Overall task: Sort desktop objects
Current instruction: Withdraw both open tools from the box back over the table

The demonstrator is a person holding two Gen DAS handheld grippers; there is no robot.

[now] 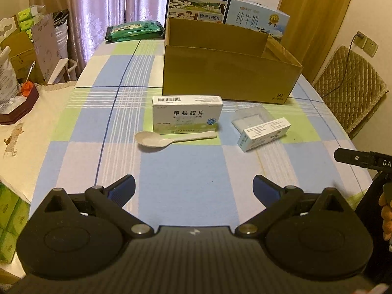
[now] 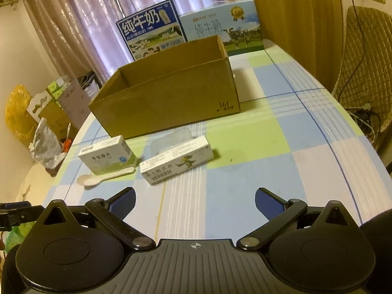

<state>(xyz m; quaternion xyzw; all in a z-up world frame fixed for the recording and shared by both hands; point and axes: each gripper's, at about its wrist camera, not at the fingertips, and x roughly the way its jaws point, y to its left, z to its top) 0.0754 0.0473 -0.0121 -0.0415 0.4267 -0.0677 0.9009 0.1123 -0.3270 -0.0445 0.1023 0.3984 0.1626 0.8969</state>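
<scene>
The left gripper is wide open and holds nothing. It hangs over the near edge of the table, which has a cloth of blue, green and white squares. The right gripper is wide open too, with nothing between its blue pads. It also hangs over the near edge, just to the right of the left one.

Out past the left gripper, near the middle of the table, lies a white spoon. Its bowl points left. Touching it from behind stands a white pill box with a green strip along the bottom.

To the right of these lies a long white box with a little green picture on it. It is turned at a slant. One end rests on a clear plastic bag that lies flat on the cloth.

Behind all four things sits a big brown cardboard box. Its top is open. It sits toward the far edge of the table.

Two milk cartons stand at the far edge, behind the brown box. A green pack lies at the far left corner.
</scene>
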